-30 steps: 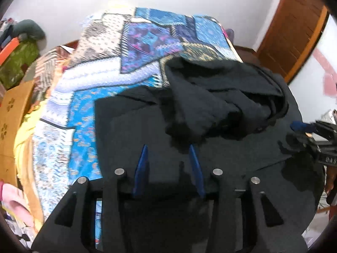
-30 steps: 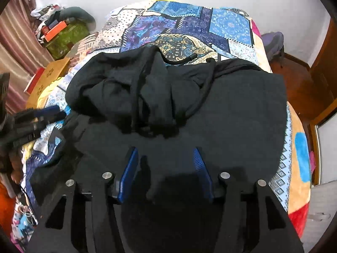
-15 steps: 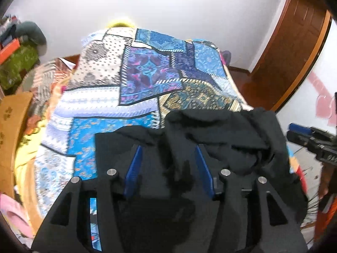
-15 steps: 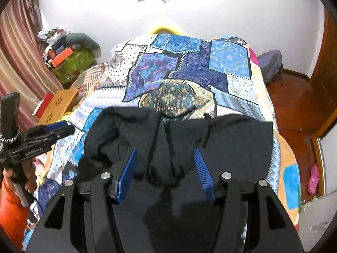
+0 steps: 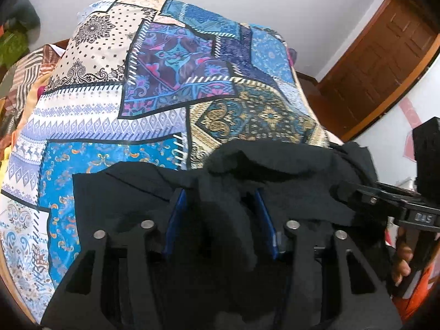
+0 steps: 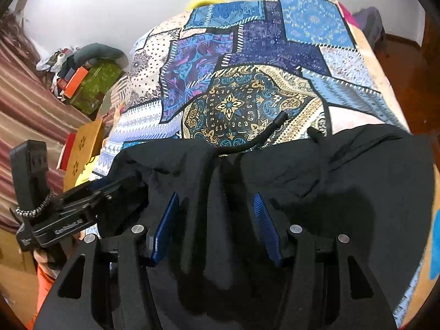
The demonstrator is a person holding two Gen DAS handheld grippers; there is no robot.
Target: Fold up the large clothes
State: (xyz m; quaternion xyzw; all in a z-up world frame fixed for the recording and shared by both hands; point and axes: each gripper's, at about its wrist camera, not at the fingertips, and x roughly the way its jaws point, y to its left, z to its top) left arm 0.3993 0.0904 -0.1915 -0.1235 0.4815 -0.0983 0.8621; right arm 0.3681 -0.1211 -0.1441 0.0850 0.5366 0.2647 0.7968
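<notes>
The black hoodie (image 6: 316,181) lies bunched at the near end of the bed (image 5: 110,126), on its patchwork cover. Left gripper (image 5: 221,220) has just been narrowing its jaws, with a ridge of cloth between them; right gripper (image 6: 217,225) stands part open over another fold (whether either pad truly pinches, I cannot tell). Best to take both edges level and draw evenly, keeping the drawcord (image 6: 255,140) clear.

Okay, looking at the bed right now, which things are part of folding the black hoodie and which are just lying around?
Part of the job:
- black hoodie, its fabric between both sets of jaws
- left gripper
- right gripper
- patchwork bedspread, the folding surface

Just lying about:
- green bag with an orange box
- wooden door
</notes>
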